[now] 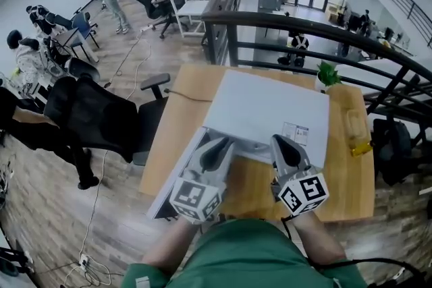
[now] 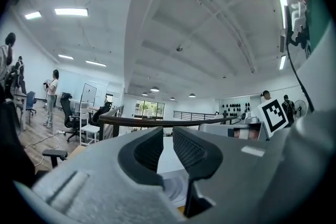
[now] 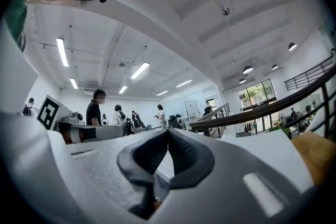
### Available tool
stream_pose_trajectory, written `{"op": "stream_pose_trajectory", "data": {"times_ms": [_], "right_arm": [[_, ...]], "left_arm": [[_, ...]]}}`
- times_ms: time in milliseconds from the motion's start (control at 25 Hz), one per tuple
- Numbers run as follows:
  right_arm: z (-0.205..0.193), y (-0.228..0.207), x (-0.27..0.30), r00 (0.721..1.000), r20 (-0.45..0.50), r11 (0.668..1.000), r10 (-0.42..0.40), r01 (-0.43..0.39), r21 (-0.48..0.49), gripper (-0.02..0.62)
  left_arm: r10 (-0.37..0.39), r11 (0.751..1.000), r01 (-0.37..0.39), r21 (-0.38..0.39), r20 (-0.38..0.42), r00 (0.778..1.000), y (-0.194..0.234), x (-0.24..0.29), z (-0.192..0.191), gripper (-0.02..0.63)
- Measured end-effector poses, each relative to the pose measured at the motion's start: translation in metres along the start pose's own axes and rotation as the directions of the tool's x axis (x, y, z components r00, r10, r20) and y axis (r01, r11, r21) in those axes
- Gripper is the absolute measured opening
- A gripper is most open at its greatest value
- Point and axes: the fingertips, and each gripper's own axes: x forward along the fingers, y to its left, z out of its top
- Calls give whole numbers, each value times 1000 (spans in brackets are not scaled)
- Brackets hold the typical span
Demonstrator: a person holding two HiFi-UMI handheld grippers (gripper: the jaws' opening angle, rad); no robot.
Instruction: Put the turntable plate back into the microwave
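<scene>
- Wooden table (image 1: 344,192) carries a white microwave (image 1: 270,108), seen from above in the head view, with a small label (image 1: 295,133) near its front edge.
- At the front left corner of the microwave, its door (image 1: 177,175) stands open toward the person.
- Both tools are held close in front of the microwave, side by side, and they point at its front edge.
- In the left gripper view, the left gripper (image 2: 168,134) has its jaws a little apart, with only a narrow gap. Nothing is between them; the white top of the microwave shows through the gap.
- In the right gripper view, the right gripper (image 3: 168,132) has its jaws together, with the tips touching and nothing held.
- In the head view, the left gripper (image 1: 217,145) is just beside the open door, and the right gripper (image 1: 287,145) is under the label.
- No view shows the turntable plate, so I cannot tell where it is.
- A small green plant (image 1: 329,74) stands behind the microwave at the right, and a yellow object (image 1: 360,145) lies near the right edge of the table.
- A black office chair (image 1: 101,114) stands left of the table.
</scene>
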Motion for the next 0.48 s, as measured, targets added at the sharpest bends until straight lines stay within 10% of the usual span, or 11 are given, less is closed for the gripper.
{"op": "stream_pose_trajectory", "data": {"times_ms": [480], "right_arm": [[5, 6, -11, 1000, 9, 999, 4, -3, -34, 3]], "left_arm": [[-2, 1000, 2, -4, -17, 1000, -11, -3, -8, 60]]}}
